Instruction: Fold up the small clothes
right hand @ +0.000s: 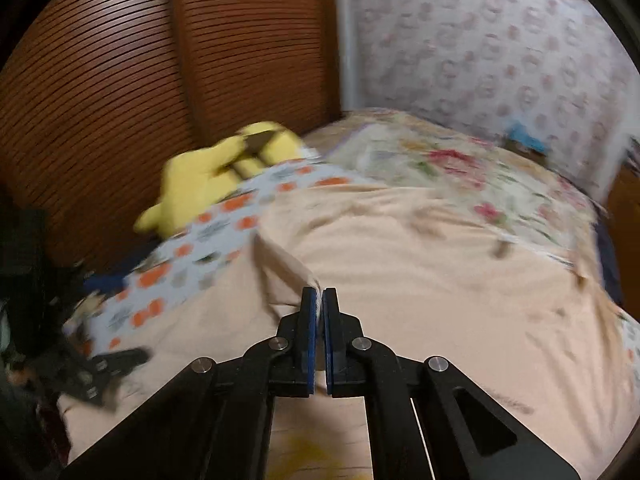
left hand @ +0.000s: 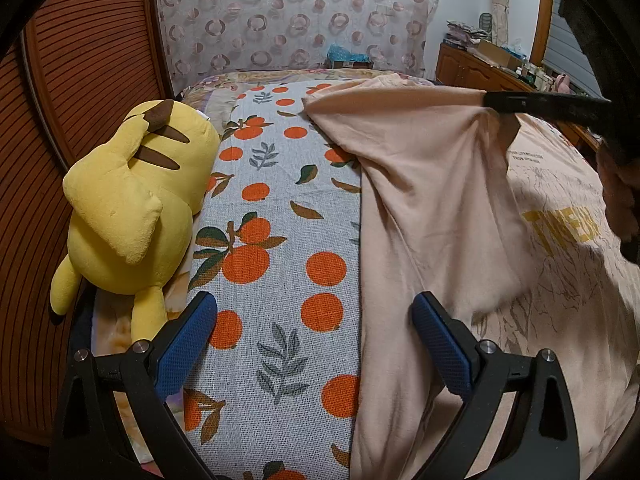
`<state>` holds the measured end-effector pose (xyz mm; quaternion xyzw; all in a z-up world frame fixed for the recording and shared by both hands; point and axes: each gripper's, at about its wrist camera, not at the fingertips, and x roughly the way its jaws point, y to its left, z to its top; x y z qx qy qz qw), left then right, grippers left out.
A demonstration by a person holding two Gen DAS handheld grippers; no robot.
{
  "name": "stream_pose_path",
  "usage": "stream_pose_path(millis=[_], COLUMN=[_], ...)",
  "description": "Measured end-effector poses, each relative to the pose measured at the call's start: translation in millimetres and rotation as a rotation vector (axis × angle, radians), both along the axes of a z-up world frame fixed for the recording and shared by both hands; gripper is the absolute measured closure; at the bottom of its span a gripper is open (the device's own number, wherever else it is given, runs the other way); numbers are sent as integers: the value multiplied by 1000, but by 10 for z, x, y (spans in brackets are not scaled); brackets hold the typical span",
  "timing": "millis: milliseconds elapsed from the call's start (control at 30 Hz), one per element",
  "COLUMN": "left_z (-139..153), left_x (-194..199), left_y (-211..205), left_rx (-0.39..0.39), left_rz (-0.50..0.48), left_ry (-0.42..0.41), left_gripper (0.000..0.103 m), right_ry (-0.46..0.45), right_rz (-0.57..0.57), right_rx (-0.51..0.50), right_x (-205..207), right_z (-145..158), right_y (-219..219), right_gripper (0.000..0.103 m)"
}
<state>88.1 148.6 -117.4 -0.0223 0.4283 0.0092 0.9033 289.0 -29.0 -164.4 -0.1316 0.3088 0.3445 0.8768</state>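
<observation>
Shirt [left hand: 432,208]: one; plush toy [left hand: 132,204]: one

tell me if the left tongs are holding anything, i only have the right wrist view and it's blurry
Observer: No. The left tongs are open with nothing between them, above where the shirt edge meets the orange-print cloth.
Operator: is my right grip lifting the fabric or just pinching it flat
Observer: Lifting. The right tongs hold a fold of the shirt raised, and the cloth hangs tent-like below them.
Operator: any print on the shirt
Observer: Yes, yellow lettering shows on the flat part beyond the raised fold.
</observation>
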Motion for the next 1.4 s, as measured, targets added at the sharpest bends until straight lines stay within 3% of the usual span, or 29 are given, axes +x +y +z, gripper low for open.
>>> stream_pose_path(millis=[100, 133, 200, 367, 533, 733, 900, 1200, 1400], left_z=[-7, -7, -7, -4, -9, -6, -9, 0, 140], left_x=[0, 0, 1, -2, -1, -3, -2, -6, -108], left_y=[5, 4, 6, -1, 2, -1, 1, -1, -42], left_rx=[0, 0, 0, 0, 0, 0, 0, 2, 44], left_rz=[1, 1, 1, 1, 1, 1, 1, -2, 33], left_ry=[0, 0, 0, -1, -1, 0, 0, -2, -100], left_gripper=[5, 5, 5, 5, 5, 5, 5, 5, 5], right_ry=[25, 27, 29, 10, -3, -14, 27, 4, -4], right_rz=[-161, -178, -174, -125, -90, -121, -131, -192, -299], right_rx=[-32, -48, -54, -38, -27, -105, -137, -107, -47], right_x=[278, 323, 350, 212, -55, -79, -10, -390, -751], right_z=[-96, -133, -180, -194, -128, -326, -431, -385, -373], right_y=[-102, -118, -136, -190, -641, -1019, -1160, -1676, -2257], right_gripper=[98, 88, 69, 53, 36, 34, 34, 34, 34])
